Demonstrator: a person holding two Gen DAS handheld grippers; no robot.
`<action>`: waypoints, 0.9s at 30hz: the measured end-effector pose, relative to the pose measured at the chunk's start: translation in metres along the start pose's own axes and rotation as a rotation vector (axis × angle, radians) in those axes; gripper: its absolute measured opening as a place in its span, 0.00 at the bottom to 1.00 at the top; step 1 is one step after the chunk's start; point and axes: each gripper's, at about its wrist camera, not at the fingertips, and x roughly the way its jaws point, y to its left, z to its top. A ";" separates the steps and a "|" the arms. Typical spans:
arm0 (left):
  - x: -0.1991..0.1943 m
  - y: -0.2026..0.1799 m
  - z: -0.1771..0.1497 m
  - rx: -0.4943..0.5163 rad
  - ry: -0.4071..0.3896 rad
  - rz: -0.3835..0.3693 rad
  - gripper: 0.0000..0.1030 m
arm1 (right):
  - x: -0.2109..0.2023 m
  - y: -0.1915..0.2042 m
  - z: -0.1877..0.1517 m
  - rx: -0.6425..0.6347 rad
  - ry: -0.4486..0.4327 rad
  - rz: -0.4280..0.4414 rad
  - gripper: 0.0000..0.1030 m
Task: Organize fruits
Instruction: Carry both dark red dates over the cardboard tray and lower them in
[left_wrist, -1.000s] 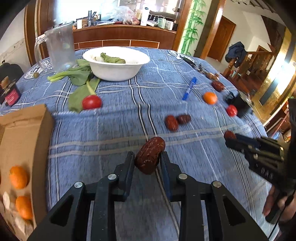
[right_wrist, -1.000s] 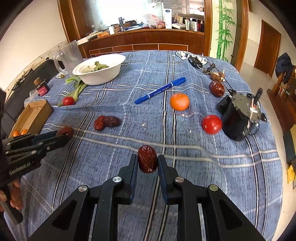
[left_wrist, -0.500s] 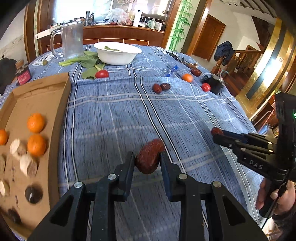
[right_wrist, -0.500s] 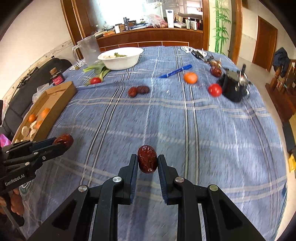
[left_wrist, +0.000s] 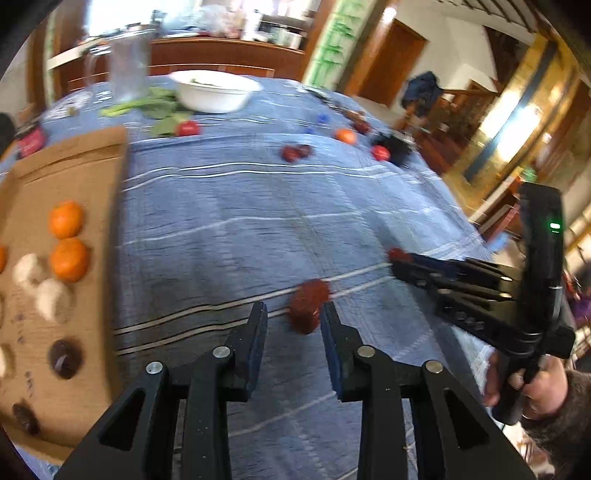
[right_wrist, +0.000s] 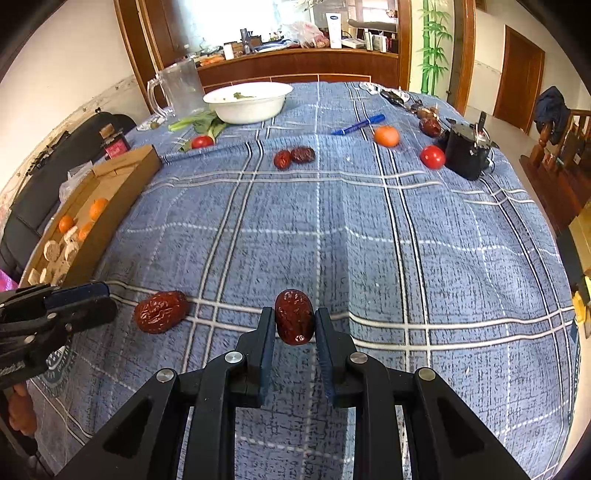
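Down at the lower centre of the right wrist view, the right gripper (right_wrist: 294, 325) pinches a red date (right_wrist: 294, 316) between its pads, held above the blue plaid worktop (right_wrist: 406, 229). The left gripper (left_wrist: 294, 325) stands spread; a second date (left_wrist: 308, 311) shows blurred between its fingers, close to the right-hand one, and in the right wrist view it lies on the cloth at lower left (right_wrist: 160, 312), just beyond the gripper tips. A cardboard tray (left_wrist: 92, 173) at the left edge holds oranges (left_wrist: 66, 219). Toward the upper middle lie two more dates (right_wrist: 294, 157), an orange (right_wrist: 386, 136), a tomato (right_wrist: 432, 157), and a white bowl (right_wrist: 248, 102).
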 end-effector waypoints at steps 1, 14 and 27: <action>0.003 -0.006 0.001 0.023 0.001 -0.005 0.39 | 0.002 -0.002 -0.002 0.003 0.012 -0.003 0.22; 0.042 -0.020 -0.001 0.109 0.052 0.089 0.27 | 0.004 -0.013 -0.011 0.018 0.024 0.034 0.23; 0.002 -0.006 -0.007 0.011 -0.001 0.084 0.28 | -0.016 -0.001 -0.010 0.010 -0.009 0.077 0.23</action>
